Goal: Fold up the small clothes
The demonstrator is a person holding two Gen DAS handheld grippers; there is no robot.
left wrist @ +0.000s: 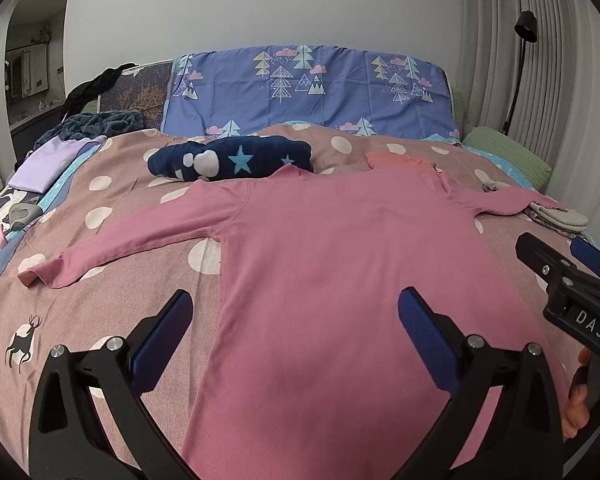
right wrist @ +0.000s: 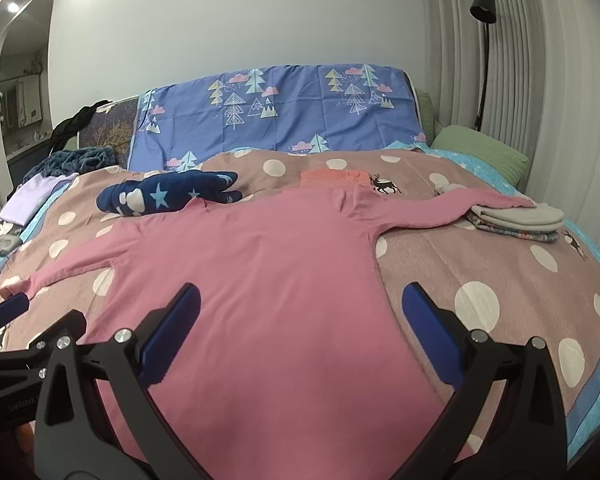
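Note:
A pink long-sleeved shirt lies flat on the bed with both sleeves spread out; it also shows in the right wrist view. My left gripper is open and empty, hovering over the shirt's lower left part. My right gripper is open and empty over the shirt's lower right part, and its side shows in the left wrist view. The left gripper's fingers show at the left edge of the right wrist view.
A pink polka-dot bedspread covers the bed. A navy star-patterned garment lies behind the shirt. Folded grey clothes sit at the right under the sleeve end. A folded lilac garment lies at left. Blue headboard cover stands behind.

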